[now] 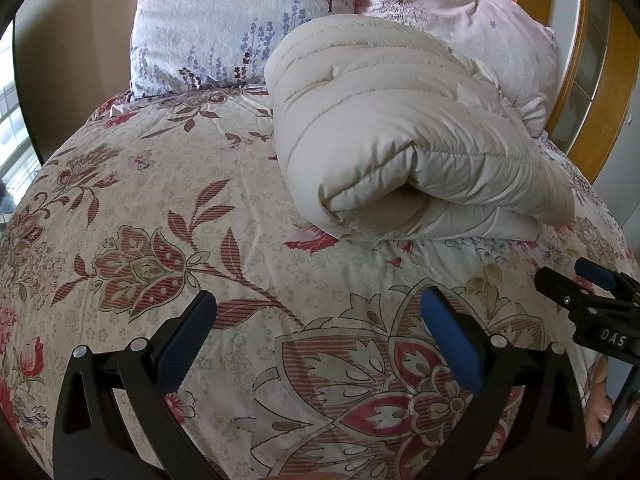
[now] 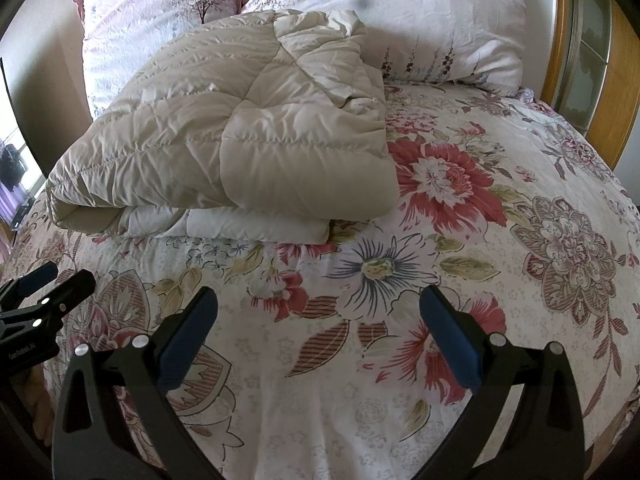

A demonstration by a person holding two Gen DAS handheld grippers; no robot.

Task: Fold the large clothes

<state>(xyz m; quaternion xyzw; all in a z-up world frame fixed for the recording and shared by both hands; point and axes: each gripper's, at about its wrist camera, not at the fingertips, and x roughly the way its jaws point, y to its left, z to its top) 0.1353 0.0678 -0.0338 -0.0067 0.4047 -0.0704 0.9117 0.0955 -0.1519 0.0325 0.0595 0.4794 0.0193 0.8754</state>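
- Left gripper (image 1: 320, 332) and right gripper (image 2: 318, 330): fingers spreading wide, gripping nothing.
- Folded beige quilted garment (image 2: 240, 140) is lying on the floral bed (image 2: 400, 400), near the pillows (image 2: 400, 20).

Folded quilt (image 2: 224, 136), pillows (image 2: 400, 20) on bed (image 2: 460, 280)

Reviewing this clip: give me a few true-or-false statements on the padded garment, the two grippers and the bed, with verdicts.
1. The beige padded garment lies folded in a bundle on the floral bedspread. True.
2. The left gripper is shut on the garment. False: its fingers are spread, holding nothing.
3. The right gripper is open above the bedspread. True.
4. The garment hangs off the bed's edge. False: it rests on the bed near the pillows.
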